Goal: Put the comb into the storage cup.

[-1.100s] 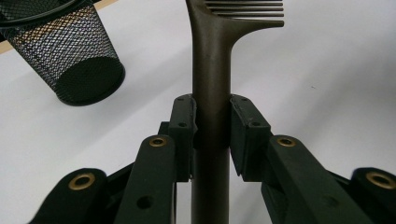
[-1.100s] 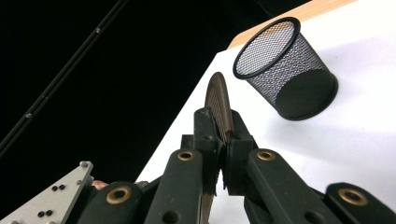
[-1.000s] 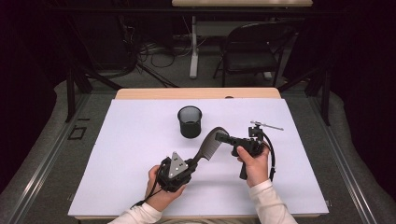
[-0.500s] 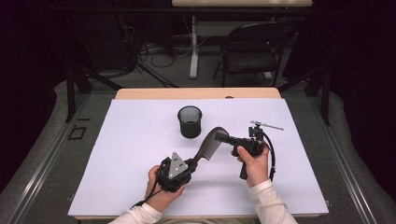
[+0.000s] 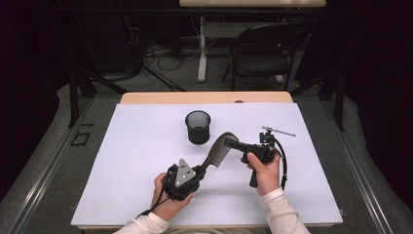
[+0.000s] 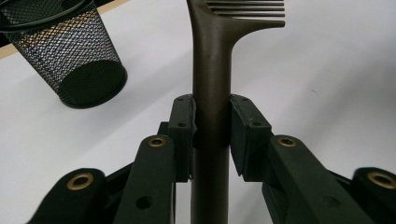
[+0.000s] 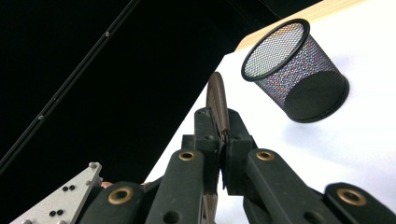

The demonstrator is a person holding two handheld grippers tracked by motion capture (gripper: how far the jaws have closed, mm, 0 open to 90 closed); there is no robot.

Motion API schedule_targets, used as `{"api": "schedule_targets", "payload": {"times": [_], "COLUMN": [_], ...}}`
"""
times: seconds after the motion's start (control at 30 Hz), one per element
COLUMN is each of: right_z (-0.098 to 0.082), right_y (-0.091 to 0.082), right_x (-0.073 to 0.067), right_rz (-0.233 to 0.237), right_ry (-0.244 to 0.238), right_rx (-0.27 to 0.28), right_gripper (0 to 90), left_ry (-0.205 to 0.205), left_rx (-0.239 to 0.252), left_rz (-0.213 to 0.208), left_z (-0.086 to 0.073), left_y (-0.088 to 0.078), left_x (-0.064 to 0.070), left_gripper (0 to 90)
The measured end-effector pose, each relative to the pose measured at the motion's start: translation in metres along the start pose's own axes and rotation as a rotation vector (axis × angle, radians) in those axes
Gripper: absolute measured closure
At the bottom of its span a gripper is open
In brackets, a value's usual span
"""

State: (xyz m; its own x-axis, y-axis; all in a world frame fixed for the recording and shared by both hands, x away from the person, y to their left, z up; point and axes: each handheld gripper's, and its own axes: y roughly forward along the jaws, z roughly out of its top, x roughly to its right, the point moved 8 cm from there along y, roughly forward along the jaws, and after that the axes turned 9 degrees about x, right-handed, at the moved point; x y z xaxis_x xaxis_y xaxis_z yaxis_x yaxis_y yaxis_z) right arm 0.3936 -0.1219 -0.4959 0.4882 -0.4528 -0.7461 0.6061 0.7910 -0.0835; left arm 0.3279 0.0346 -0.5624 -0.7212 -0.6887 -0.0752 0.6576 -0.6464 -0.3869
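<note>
Dark comb clamped in left claw and seemingly right claw.

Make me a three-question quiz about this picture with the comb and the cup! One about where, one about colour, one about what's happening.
1. Where is the mesh cup?
A. On the white table, beyond the comb
B. On the chair
C. In a hand

2. What colour is the mesh cup?
A. Red
B. Black
C. Yellow

3. How is the comb held?
A. Lying loose on the table
B. By one gripper
C. By both the left gripper and the right gripper

Answers:
1. A, it stands on the sheet behind the comb.
2. B, its mesh is black.
3. C, each gripper view shows fingers clamped on the comb.
</note>
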Motion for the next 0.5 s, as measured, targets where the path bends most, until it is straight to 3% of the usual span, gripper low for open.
{"api": "schedule_targets", "payload": {"times": [0.5], "right_z": [0.0015], "right_y": [-0.0012], "right_x": [0.0021], "right_rz": [-0.011], "right_ry": [-0.002], "right_rx": [0.016], "right_gripper": [87.5], "left_ry": [-0.019], "left_rx": [0.016], "left_rz": [-0.008], "left_z": [0.0014], "left_y": [-0.0002], "left_x": [-0.0012], "left_gripper": [60.4]}}
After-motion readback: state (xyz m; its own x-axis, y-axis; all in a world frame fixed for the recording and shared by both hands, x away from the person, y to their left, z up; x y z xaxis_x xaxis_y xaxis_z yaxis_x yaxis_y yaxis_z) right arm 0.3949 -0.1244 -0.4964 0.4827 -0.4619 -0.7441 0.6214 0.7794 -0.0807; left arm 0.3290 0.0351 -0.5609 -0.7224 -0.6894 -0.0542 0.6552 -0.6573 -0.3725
